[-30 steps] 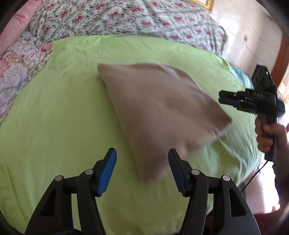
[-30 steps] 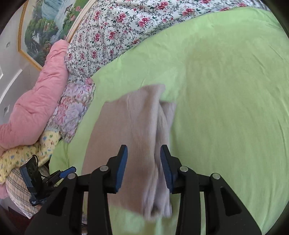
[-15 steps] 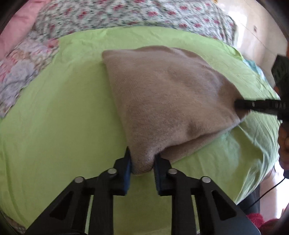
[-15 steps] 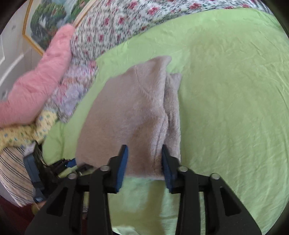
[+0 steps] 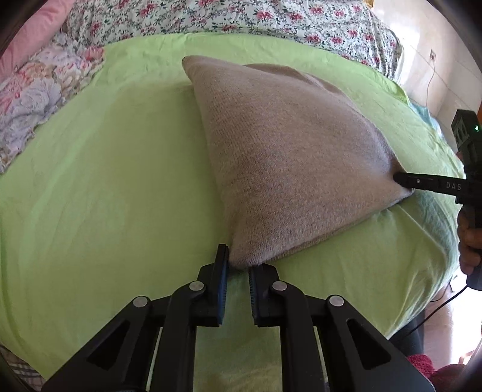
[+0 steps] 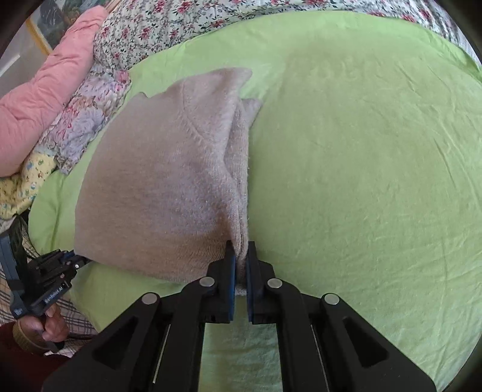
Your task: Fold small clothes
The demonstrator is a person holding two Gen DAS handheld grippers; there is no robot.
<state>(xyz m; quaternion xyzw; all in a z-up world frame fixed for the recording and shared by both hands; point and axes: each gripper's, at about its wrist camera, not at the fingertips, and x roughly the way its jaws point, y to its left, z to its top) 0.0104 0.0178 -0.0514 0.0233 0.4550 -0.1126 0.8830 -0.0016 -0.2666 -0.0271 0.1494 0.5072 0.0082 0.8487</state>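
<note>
Both tools have closed in, left tool (image 5: 238,267) and right tool (image 6: 240,259) each clamping a sweater (image 5: 289,162) corner.

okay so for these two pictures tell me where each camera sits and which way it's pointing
Left wrist: rides the left claw, looking across the green sheet; its fingers pinch the beige sweater corner; the right claw shows far right.
Right wrist: rides the right claw, facing the pink pillow; it pinches the other near corner; the left claw shows lower left.
Shared: sweater, sheet, floral bedding.
</note>
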